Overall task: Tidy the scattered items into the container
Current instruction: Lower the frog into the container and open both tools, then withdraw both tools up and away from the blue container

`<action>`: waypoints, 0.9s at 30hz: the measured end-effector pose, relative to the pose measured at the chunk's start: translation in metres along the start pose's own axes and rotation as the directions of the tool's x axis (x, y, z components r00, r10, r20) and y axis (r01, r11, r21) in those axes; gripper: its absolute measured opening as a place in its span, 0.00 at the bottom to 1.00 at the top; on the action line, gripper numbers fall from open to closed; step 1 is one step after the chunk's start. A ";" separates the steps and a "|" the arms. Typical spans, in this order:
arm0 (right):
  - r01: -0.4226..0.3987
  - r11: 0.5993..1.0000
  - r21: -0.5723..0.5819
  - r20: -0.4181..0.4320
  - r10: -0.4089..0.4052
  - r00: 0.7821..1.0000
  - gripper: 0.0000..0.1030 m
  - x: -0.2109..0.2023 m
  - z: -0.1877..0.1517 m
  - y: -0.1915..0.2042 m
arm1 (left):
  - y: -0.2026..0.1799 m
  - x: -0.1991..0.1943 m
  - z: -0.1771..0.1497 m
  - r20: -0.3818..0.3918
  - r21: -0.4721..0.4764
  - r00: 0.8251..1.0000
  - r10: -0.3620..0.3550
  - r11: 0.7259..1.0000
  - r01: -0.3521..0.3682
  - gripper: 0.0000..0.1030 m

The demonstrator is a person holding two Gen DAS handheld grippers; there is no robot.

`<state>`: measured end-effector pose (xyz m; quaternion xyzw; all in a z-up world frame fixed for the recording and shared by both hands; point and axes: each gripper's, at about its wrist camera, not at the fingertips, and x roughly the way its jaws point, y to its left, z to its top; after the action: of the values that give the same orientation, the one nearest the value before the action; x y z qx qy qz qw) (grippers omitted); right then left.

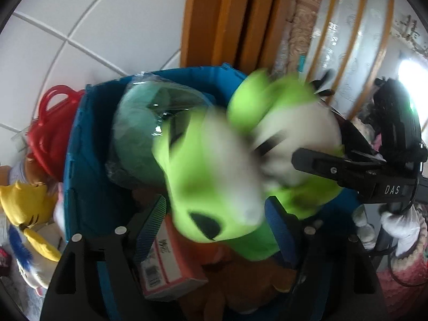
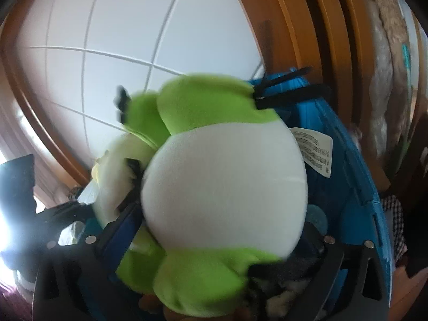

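A green and white plush frog [image 1: 214, 165] hangs over the blue plastic bin [image 1: 85, 160], blurred by motion. My left gripper [image 1: 216, 230] is spread wide with the frog's head between its blue-padded fingers [image 1: 281, 230]; whether they touch it I cannot tell. My right gripper [image 2: 214, 230] closes around the frog's white belly [image 2: 224, 187]; its right finger is hidden behind the plush. In the left wrist view the right gripper [image 1: 334, 165] presses into the frog from the right. The bin also shows in the right wrist view [image 2: 347, 176].
The bin holds a teal plush in clear wrap [image 1: 144, 133], a red and white box [image 1: 165, 262] and a brown plush [image 1: 240, 281]. A red basket [image 1: 53, 123] and a yellow plush [image 1: 26, 200] lie left of the bin. A wooden door frame [image 1: 227, 18] stands behind.
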<state>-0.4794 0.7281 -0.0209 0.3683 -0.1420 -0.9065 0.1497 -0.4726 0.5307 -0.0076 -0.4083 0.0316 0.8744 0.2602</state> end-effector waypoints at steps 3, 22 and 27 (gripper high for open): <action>0.000 1.000 0.004 -0.002 0.000 1.000 1.00 0.000 0.002 -0.003 | 0.004 -0.006 0.001 0.015 -0.009 0.999 0.037 0.999 -0.037 0.79; 0.049 0.987 -0.151 0.142 -0.027 0.989 1.00 -0.073 -0.065 0.113 | 0.050 -0.145 -0.116 0.178 -0.132 0.923 0.341 0.938 -0.321 0.80; 0.094 0.976 -0.194 0.199 -0.055 0.978 1.00 -0.086 -0.125 0.195 | 0.105 -0.197 -0.178 0.198 -0.149 0.912 0.358 0.931 -0.333 0.80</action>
<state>-0.2991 0.5633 0.0186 0.2668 -0.0490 -0.9526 0.1379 -0.2943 0.3074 0.0019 -0.3101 0.0251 0.9470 0.0799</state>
